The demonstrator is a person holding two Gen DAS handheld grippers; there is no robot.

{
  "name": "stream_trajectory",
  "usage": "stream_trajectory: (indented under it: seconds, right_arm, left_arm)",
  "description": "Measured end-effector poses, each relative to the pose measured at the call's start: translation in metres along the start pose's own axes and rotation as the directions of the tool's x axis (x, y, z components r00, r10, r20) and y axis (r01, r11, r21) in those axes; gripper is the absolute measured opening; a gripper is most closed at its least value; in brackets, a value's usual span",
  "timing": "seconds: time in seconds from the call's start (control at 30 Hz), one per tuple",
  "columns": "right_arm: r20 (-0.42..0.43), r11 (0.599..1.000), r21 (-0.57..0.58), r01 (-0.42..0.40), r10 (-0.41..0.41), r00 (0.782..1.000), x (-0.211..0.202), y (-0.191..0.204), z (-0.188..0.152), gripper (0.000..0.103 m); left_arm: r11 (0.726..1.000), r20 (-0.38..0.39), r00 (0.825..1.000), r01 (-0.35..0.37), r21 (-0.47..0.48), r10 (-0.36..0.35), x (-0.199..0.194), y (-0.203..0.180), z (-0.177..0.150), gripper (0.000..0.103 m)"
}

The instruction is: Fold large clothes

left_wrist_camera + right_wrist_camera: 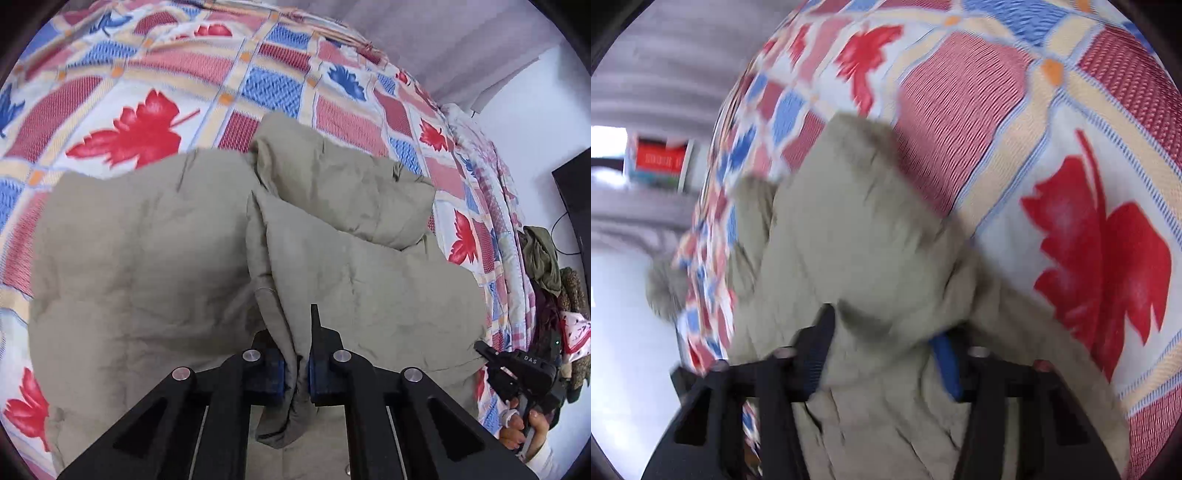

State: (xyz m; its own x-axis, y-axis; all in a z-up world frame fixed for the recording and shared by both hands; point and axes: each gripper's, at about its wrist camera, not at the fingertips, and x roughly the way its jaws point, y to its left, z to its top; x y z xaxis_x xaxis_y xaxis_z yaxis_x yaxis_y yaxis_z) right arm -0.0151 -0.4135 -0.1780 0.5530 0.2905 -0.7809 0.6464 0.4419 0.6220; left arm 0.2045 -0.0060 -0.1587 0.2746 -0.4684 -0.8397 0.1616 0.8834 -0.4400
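Observation:
A large padded khaki jacket (147, 258) lies on the bed, partly folded, with one puffy part (343, 192) lying over its right side. My left gripper (297, 354) is shut on a hanging edge of the jacket near the front. My right gripper (882, 354) has a thick bunch of the jacket (857, 236) between its fingers; this view is blurred. The right gripper also shows in the left wrist view (484, 350) at the jacket's right edge, held by a hand.
The bed carries a patchwork quilt (147, 110) with red and blue maple leaves. A pile of other clothes (554, 273) sits to the right of the bed by a white wall. A dark screen (576, 192) stands at the far right.

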Motion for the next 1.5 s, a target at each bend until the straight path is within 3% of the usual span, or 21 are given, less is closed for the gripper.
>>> stream_trajectory:
  seconds: [0.1,0.2,0.3,0.47,0.57,0.6,0.63,0.77,0.83,1.0,1.1,1.13,1.2,1.3,1.4,1.5]
  right_arm:
    - [0.013,0.998,-0.061,-0.019,0.02,1.0,0.0,0.019,0.008,0.007]
    - [-0.013,0.989,-0.148,0.025,-0.027,1.0,0.013,0.032,0.008,0.007]
    - [-0.049,0.981,-0.162,0.105,-0.115,0.992,0.041,0.019,0.001,0.007]
    - [-0.069,0.99,-0.123,0.065,-0.074,0.995,0.045,0.002,-0.002,0.006]
    - [-0.117,0.974,-0.203,0.1,-0.125,0.985,0.03,0.013,-0.007,0.025]
    - [-0.116,0.962,-0.243,0.126,-0.158,0.981,0.023,0.019,-0.01,0.037]
    - [-0.102,0.947,-0.284,0.152,-0.187,0.977,0.014,0.024,-0.014,0.043]
    - [0.005,0.895,-0.401,0.197,-0.213,0.977,-0.02,0.043,-0.023,0.042]
    - [0.062,0.884,-0.42,0.208,-0.2,0.978,-0.028,0.053,-0.014,0.031]
    - [0.064,0.918,-0.372,0.135,-0.12,0.991,-0.012,0.069,0.02,0.031]
    - [0.035,0.937,-0.342,0.069,-0.061,0.998,0.008,0.077,0.032,0.031]
    - [0.022,0.941,-0.333,0.068,-0.064,0.998,0.016,0.078,0.034,0.031]
    - [0.012,0.934,-0.328,0.143,-0.147,0.989,0.038,0.075,0.042,0.031]
    - [0.027,0.904,-0.326,0.276,-0.282,0.959,0.063,0.057,0.056,0.025]
    - [0.082,0.935,-0.259,0.241,-0.228,0.97,0.047,0.046,0.063,0.023]
    - [0.184,0.945,-0.224,0.238,-0.199,0.963,0.014,0.044,0.061,0.029]
  left_arm:
    - [0.998,-0.031,0.998,-0.062,0.032,0.063,0.011,0.009,0.006,0.01]
    - [0.993,-0.095,0.99,-0.102,0.058,0.108,0.037,0.024,-0.003,0.01]
    - [0.991,-0.084,0.989,-0.114,0.07,0.12,0.041,0.028,-0.015,0.011]
    - [0.983,-0.042,0.985,-0.166,0.074,0.17,0.015,0.028,-0.015,0.011]
    - [0.98,0.005,0.982,-0.191,0.053,0.191,-0.011,0.034,-0.012,0.011]
    - [0.978,0.02,0.979,-0.202,0.048,0.201,-0.019,0.038,-0.011,0.011]
    - [0.976,0.038,0.977,-0.213,0.047,0.211,-0.026,0.039,-0.009,0.011]
    - [0.975,0.074,0.976,-0.21,0.075,0.205,-0.042,0.037,-0.002,0.011]
    - [0.977,0.092,0.978,-0.195,0.09,0.186,-0.044,0.03,0.002,0.011]
    - [0.977,0.08,0.982,-0.182,0.114,0.173,-0.018,0.016,0.011,0.011]
    - [0.967,0.043,0.974,-0.227,0.117,0.223,0.013,0.019,0.01,0.011]
    - [0.966,0.023,0.973,-0.233,0.112,0.231,0.023,0.021,0.009,0.011]
    - [0.969,-0.01,0.975,-0.222,0.107,0.224,0.039,0.024,0.004,0.011]
    - [0.961,-0.004,0.969,-0.246,0.129,0.249,0.048,0.02,-0.003,0.011]
    - [0.958,-0.002,0.967,-0.252,0.137,0.254,0.049,0.019,-0.005,0.011]
    - [0.959,-0.007,0.968,-0.249,0.134,0.252,0.048,0.02,-0.004,0.011]
